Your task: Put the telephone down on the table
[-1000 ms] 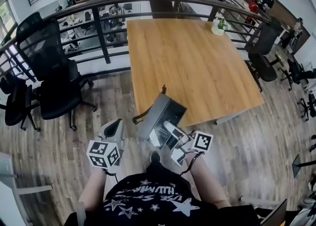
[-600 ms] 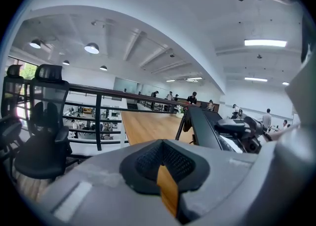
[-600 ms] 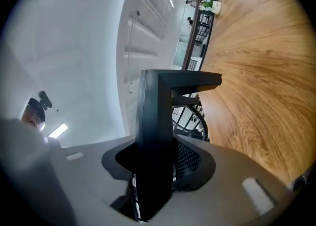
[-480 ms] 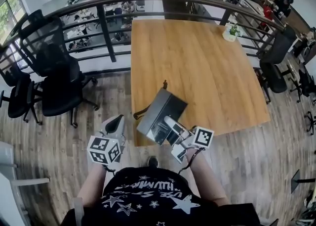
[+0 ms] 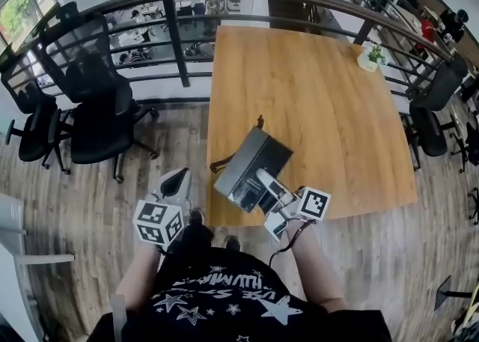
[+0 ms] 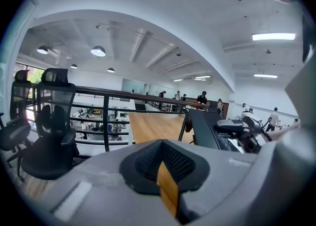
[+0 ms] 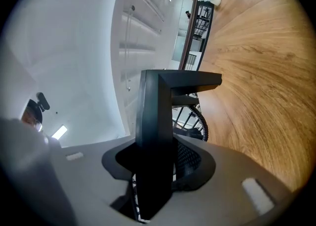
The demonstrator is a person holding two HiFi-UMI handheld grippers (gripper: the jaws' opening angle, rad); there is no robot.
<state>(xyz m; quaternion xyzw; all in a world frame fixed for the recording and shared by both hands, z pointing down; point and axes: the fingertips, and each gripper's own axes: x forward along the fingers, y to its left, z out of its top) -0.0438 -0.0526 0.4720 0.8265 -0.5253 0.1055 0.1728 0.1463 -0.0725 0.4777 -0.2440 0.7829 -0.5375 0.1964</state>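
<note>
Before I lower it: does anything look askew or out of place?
The telephone is held tilted in the right gripper, above the near-left corner of the table and apparently not yet set down. Its coiled cord dangles loose beside it. Nothing else looks odd.

telephone (image 7: pixel 154 116): lower end concealed between the jaws of the right gripper (image 7: pixel 157 168). coiled cord (image 7: pixel 199 119): partly behind the body. potted plant (image 5: pixel 369 58): too small for detail.
</note>
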